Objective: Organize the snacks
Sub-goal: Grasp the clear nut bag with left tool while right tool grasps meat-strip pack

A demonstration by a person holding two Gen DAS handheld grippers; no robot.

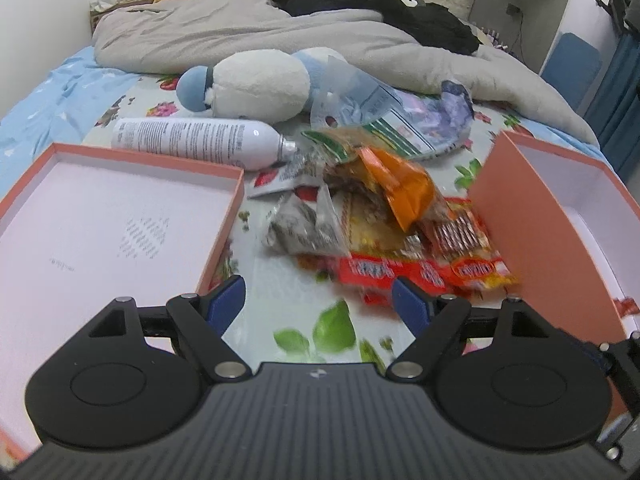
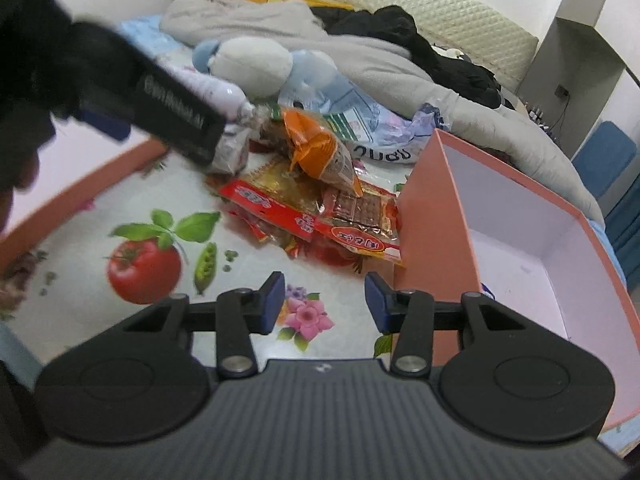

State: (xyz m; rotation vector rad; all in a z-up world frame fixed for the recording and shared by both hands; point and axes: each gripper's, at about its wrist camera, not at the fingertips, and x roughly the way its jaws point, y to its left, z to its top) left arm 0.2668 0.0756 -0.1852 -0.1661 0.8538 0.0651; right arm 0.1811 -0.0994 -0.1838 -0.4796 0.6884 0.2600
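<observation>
A pile of snack packets lies on the floral sheet between two pink boxes. It holds an orange packet (image 1: 400,184) (image 2: 316,148), long red packets (image 1: 384,272) (image 2: 280,208) and a silvery grey packet (image 1: 308,228). My left gripper (image 1: 318,292) hovers just short of the pile, open, with nothing between its blue pads. My right gripper (image 2: 325,292) is also open and holds nothing; it sits below the red packets, beside the wall of the deep pink box (image 2: 432,208) (image 1: 540,220). A shallow pink box (image 1: 236,200) lies on the left, white inside.
A white spray can (image 1: 192,140), a white and blue plush toy (image 1: 256,84) and a crumpled plastic bag (image 1: 400,112) lie behind the pile. Further back are a grey blanket (image 1: 240,28) and black clothes. The left gripper's black housing (image 2: 176,116) crosses the right wrist view's upper left.
</observation>
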